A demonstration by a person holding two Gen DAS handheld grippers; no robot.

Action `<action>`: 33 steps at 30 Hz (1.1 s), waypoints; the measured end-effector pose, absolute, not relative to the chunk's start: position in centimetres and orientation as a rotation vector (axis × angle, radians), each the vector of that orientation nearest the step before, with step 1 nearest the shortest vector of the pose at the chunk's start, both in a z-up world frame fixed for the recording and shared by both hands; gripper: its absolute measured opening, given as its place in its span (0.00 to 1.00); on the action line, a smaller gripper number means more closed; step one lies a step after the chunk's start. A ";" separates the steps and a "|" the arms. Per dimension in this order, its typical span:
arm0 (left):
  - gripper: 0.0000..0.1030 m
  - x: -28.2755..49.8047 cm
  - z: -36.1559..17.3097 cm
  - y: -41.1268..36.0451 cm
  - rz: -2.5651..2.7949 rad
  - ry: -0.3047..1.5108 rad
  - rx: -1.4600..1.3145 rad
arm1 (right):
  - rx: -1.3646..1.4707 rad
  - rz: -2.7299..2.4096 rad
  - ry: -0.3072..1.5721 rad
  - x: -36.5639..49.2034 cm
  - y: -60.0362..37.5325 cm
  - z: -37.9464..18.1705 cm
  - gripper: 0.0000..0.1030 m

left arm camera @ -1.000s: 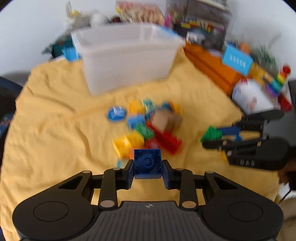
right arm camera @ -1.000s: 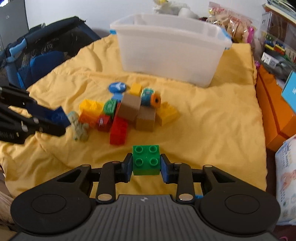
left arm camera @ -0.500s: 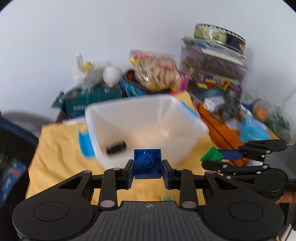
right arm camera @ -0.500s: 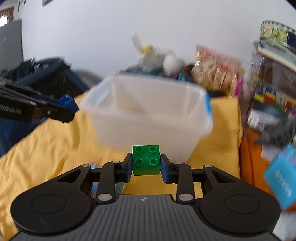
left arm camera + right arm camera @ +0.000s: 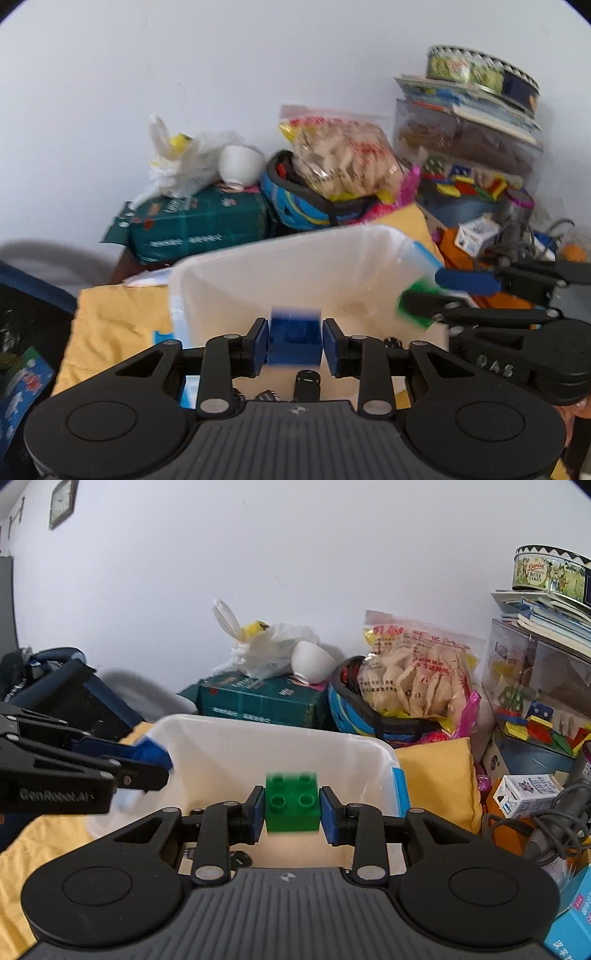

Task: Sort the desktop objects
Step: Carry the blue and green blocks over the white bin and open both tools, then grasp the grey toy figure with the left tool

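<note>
Wall clock (image 5: 59, 504) — right view only | left claw (image 5: 295, 343), right claw (image 5: 292, 814) opening — bricks (image 5: 294, 352) (image 5: 291, 803) between

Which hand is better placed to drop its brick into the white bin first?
Right: its opening pads already stand clear of the green brick over the white bin. The left gripper, also opening, has barely cleared its blue brick.
</note>
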State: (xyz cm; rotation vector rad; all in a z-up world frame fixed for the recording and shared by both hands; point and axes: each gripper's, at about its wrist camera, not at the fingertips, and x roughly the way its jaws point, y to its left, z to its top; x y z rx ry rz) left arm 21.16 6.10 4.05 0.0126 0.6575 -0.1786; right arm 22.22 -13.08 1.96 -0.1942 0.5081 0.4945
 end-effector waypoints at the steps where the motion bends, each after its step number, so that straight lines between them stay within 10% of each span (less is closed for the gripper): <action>1: 0.44 21.3 3.6 6.1 -0.177 0.667 0.017 | -0.212 0.490 0.512 22.5 -12.9 1.5 0.56; 9: 0.49 17.3 3.9 6.1 -0.179 0.642 0.064 | -0.141 0.477 0.560 21.0 -14.4 0.8 0.52; 13: 0.67 12.2 3.7 6.2 -0.177 0.590 0.067 | -0.136 0.489 0.575 18.4 -15.3 0.4 0.52; 33: 0.67 3.7 -9.1 6.9 -0.235 1.068 -0.085 | -0.240 0.661 0.911 6.0 -16.8 -8.6 0.40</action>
